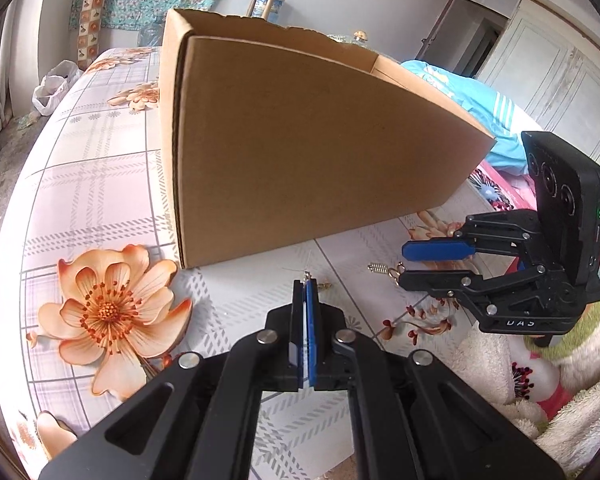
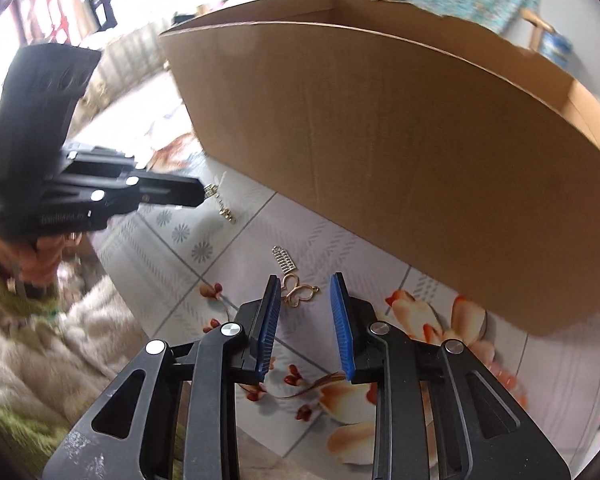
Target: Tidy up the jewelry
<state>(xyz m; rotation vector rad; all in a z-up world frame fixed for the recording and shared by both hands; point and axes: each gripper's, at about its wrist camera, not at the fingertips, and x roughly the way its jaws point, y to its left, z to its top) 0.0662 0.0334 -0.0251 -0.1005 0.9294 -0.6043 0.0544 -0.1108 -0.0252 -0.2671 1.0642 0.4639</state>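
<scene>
Left side first: the left gripper (image 2: 202, 196) has its blue pads pressed tight together, pinching a small silvery jewelry piece (image 2: 211, 190) at the tips, with tiny gold beads (image 2: 229, 215) dangling just beneath. Moving right, a silver comb-shaped charm (image 2: 286, 261) and a gold butterfly-outline pendant (image 2: 300, 294) lie on the floral patterned sheet (image 2: 236, 240). The right gripper (image 2: 306, 286) hovers over the butterfly, jaws partly apart, gripping nothing. Behind stands the open brown cardboard box (image 2: 400, 160).
</scene>
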